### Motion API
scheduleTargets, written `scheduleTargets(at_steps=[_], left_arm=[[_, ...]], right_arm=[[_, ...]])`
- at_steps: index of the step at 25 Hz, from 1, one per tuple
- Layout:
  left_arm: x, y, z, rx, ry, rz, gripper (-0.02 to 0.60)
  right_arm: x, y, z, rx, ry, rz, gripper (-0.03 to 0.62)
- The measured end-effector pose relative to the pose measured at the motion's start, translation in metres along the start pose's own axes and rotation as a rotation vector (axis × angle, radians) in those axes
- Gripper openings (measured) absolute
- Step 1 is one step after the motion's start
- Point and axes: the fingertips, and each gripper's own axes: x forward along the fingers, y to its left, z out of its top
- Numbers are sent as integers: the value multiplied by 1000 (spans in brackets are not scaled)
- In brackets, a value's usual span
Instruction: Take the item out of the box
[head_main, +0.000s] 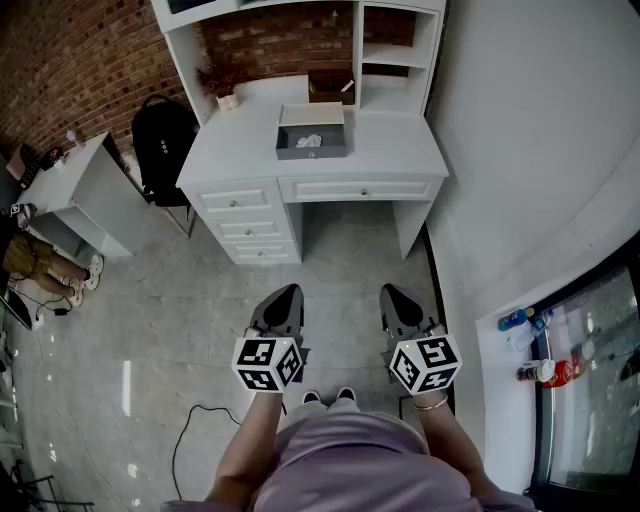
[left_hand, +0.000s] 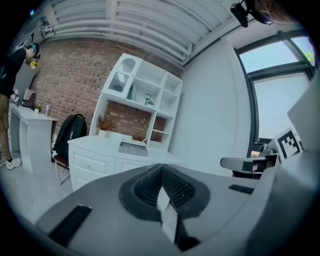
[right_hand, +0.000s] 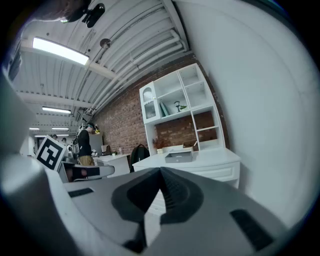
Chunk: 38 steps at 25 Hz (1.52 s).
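White tabletop (head_main: 400, 150) stood against a brick wall (head_main: 90, 60), carrying a gray box (head_main: 312, 153) with a white item (head_main: 309, 141) inside. You held your left gripper (head_main: 285, 296) and right gripper (head_main: 398, 294) well back from it, each with jaws closed together and empty.

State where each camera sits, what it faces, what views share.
Head view: on the person's head, looking steeply down at white desk and open grey box; left tongs, right tongs, forearms, shoes show.
Left gripper view: on left tongs, facing the desk; its shut jaws show.
Right gripper view: on right tongs, facing the desk; its shut jaws show.
All three share desk and box.
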Motion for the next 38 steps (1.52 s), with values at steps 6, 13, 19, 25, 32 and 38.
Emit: scheduleTargets(at_steps=[6, 13, 19, 25, 32, 38], left_arm=[[7, -7, -3, -7, 5, 9, 0], [10, -5, 2, -24, -7, 26, 2], [23, 9, 0, -43, 6, 37, 67], [67, 44, 10, -45, 4, 33, 135], [151, 97, 42, -25, 0, 15, 166], [211, 140, 74, -7, -3, -3, 179]], right_arm=[[-3, -5, -6, -16, 22, 9, 2], [-4, -10, -5, 4, 14, 23, 2], [12, -16, -1, 27, 8, 23, 2], [61, -23, 13, 37, -18, 28, 2], [156, -52, 41, 54, -45, 20, 2], [228, -60, 56, 44, -35, 15, 2]])
